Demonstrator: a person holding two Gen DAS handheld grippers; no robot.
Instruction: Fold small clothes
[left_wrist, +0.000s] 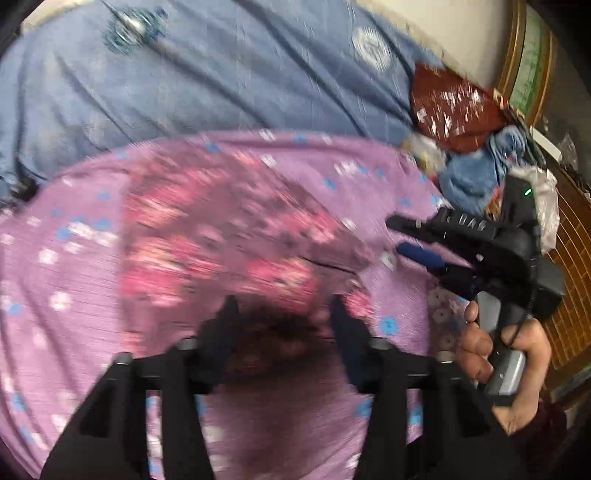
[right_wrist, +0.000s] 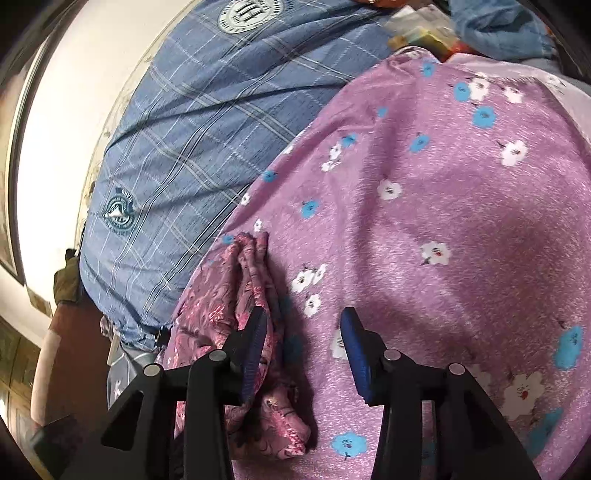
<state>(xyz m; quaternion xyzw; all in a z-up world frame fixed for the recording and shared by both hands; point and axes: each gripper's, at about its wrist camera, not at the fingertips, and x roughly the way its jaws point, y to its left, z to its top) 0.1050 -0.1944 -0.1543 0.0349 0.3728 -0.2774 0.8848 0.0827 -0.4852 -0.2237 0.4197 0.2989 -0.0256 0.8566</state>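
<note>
A small pink-and-maroon patterned garment (left_wrist: 229, 236) lies spread on a purple flowered sheet (left_wrist: 74, 295); the left wrist view is motion-blurred. My left gripper (left_wrist: 282, 314) is open just above the garment's near edge, nothing between its fingers. My right gripper (left_wrist: 399, 234) shows at the right of that view, held in a hand, open beside the garment's right edge. In the right wrist view my right gripper (right_wrist: 303, 325) is open and empty over the sheet (right_wrist: 443, 221), with the garment's bunched edge (right_wrist: 251, 295) by its left finger.
A blue plaid quilt (left_wrist: 203, 81) (right_wrist: 177, 155) lies beyond the sheet. A dark red cloth (left_wrist: 450, 107), a blue cloth (left_wrist: 476, 173) and a plastic bag (left_wrist: 546, 206) sit at the far right. A white wall (right_wrist: 66, 129) runs along the bed.
</note>
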